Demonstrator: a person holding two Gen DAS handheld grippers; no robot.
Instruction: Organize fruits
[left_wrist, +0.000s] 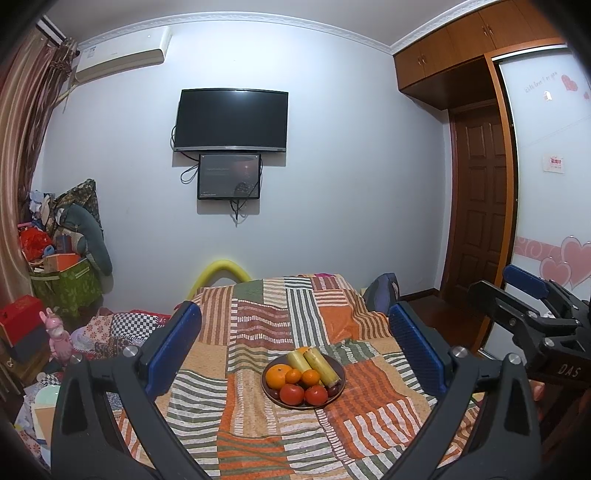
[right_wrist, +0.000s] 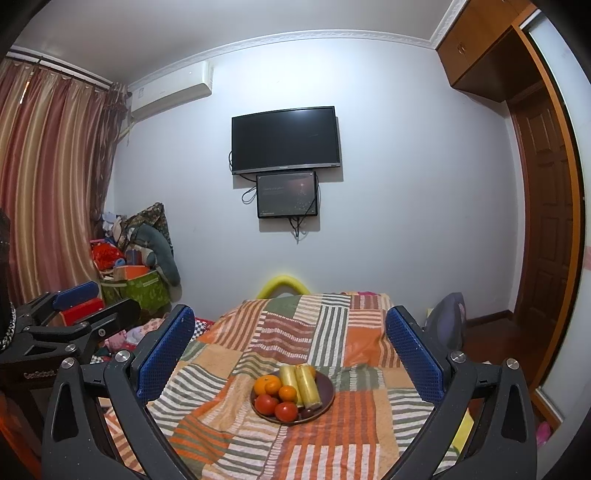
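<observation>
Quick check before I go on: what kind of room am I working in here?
Most likely a bedroom in a home: a patchwork blanket covers what looks like a bed, a television hangs on the wall, and a built-in wooden wardrobe stands beside the door.

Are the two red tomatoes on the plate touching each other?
Touching. The left wrist view shows the two tomatoes pressed side by side at the front of the plate, no gap between.

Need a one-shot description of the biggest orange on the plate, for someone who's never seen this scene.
Find the striped patchwork blanket on the bed below the wall TV; a dark round plate of fruit sits on it. The large orange lies at the plate's left edge, beside the pale yellow-green stalks. It is clearly bigger than the small oranges and lighter than the red tomatoes in front.
</observation>
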